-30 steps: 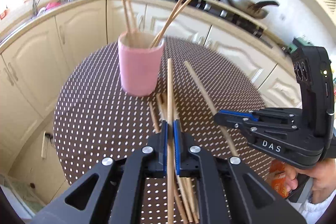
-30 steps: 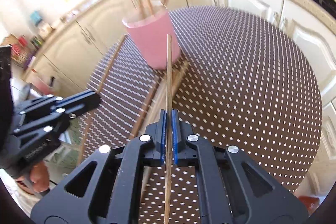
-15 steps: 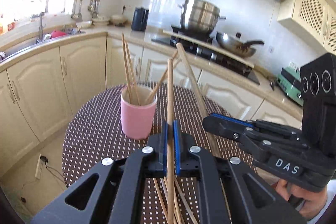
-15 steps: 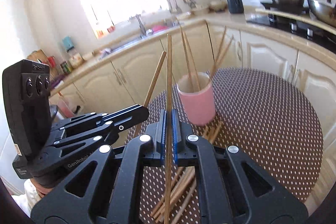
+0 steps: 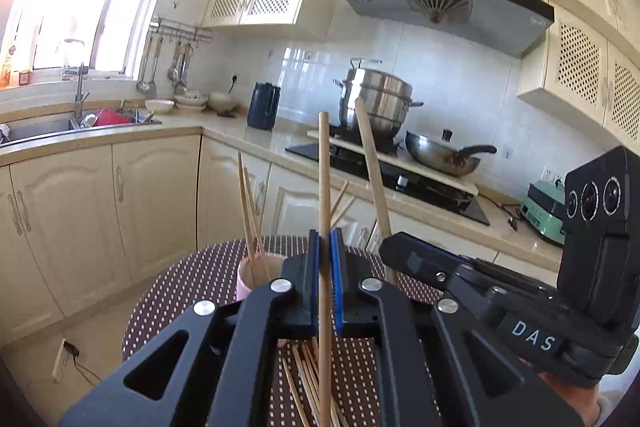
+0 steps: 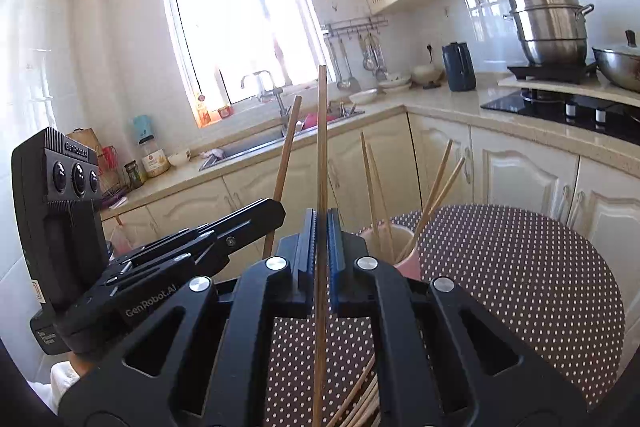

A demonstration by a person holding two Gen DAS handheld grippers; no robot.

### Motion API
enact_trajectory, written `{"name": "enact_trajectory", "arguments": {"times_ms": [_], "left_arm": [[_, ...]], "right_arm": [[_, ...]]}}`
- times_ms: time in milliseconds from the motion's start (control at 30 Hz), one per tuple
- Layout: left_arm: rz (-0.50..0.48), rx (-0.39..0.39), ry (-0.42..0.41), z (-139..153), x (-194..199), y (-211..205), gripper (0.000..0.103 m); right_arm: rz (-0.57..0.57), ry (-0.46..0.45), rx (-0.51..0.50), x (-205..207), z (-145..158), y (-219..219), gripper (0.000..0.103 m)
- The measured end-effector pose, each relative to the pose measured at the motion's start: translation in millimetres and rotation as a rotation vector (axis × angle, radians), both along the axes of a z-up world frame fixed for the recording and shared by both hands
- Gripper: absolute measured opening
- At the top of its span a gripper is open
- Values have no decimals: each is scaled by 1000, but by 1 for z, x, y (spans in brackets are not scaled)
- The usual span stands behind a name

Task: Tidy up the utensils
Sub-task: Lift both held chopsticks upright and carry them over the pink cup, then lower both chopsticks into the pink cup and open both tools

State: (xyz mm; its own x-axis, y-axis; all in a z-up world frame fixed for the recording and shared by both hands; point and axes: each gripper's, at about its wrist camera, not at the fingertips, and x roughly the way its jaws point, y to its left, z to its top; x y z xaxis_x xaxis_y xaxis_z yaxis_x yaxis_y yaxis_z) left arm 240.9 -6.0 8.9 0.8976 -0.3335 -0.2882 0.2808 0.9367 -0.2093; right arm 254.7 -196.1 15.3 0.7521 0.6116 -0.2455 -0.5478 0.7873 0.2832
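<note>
My left gripper (image 5: 325,263) clamps one chopstick (image 5: 324,187) upright. My right gripper (image 6: 321,243) pinches another chopstick (image 6: 321,147) beside the pink cup (image 6: 408,255).

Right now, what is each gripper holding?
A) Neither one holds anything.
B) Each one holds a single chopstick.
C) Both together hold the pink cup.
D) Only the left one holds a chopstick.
B: the left gripper is closed on one chopstick, and the right gripper is closed on another chopstick; the pink cup stands on the table, not gripped.
</note>
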Motion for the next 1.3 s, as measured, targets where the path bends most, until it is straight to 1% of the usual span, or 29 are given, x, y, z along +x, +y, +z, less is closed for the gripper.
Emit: {"name": "enact_trajectory", "arguments": {"times_ms": [167,300,400,600,767,900,967,1067,1300], "left_arm": [[26,-29,-67,5,16,6,6],[51,-36,-112,8,32,9,6],[67,-48,-146,9,44,12,6],[103,-65,-208,6,75,12,6],[134,-93,-221,-2,97,14,6],[182,-95,-239,-11,111,11,6],[186,-97,-242,-14,116,10,6],[189,-93,-248,-18,121,8,6],[202,-93,-246,-26,128,11,6]], "right_arm": [[-30,-45,24,16,4,1,6],[-46,-83,18,31,6,5,6],[-54,-106,43,44,6,7,6],[-72,-191,59,67,6,19,6],[-113,-236,85,89,4,22,6],[-154,-265,83,102,-1,23,6],[-173,-280,73,106,-5,24,6],[-184,-282,63,115,-12,26,6],[-180,-282,82,124,-25,26,6]]}}
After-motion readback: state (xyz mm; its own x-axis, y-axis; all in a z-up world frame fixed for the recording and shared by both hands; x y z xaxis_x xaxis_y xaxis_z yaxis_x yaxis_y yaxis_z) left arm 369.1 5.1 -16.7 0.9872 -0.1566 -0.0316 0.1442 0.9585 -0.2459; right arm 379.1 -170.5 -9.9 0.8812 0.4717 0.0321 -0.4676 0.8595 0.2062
